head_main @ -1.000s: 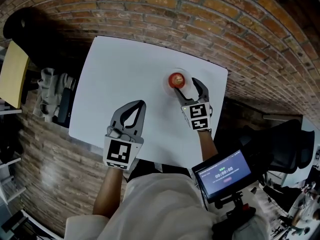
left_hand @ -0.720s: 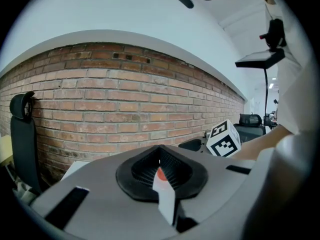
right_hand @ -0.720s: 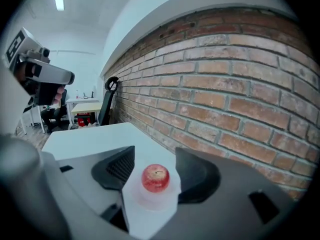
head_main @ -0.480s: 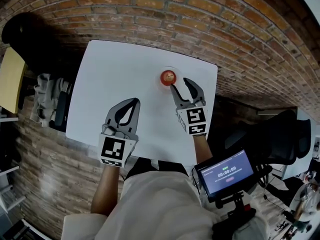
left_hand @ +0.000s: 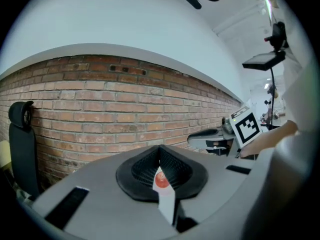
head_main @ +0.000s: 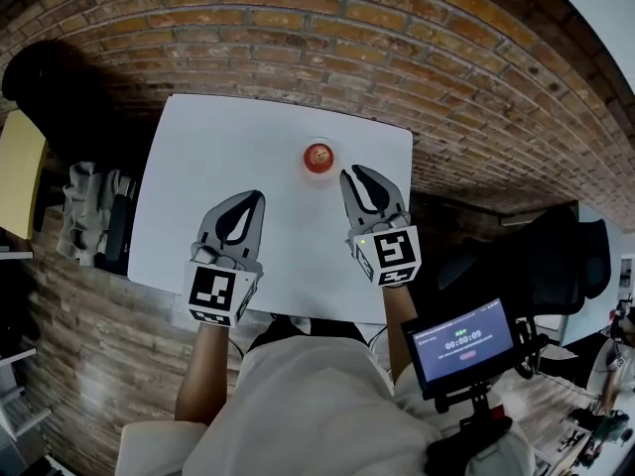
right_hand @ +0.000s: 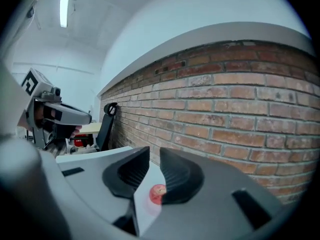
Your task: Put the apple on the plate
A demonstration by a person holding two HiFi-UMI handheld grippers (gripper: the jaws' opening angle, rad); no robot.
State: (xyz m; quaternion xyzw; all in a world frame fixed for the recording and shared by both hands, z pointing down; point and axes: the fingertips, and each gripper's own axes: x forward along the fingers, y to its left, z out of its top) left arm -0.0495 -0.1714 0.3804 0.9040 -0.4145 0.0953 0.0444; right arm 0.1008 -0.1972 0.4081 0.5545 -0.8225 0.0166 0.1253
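One apple [head_main: 317, 156], red and round, sits on the small white plate [head_main: 318, 173] toward the far side of the white table [head_main: 228, 157], so by the look of things the job is as good as done. Round as it is, it offers no long axis to line up on.

Right gripper [head_main: 353, 171] is the nearer of the two: its tips are just beside the plate, and the apple lies ahead of it and a touch to its left. Those jaws have just been closing and now stand nearly together with only a narrow slit between them. Nothing is in that slit. In the right gripper view the apple [right_hand: 157, 193] peeks through it from beyond, clear of the pads.

Left gripper [head_main: 255, 195] hangs farther off on the other side, well apart from the plate, with its jaws meeting at the tips and empty. The apple [left_hand: 161, 180] is just a red dot past them, ahead and to its right.

If anything needed a nudge, I'd give it to the right hand, which has the short, straight line in
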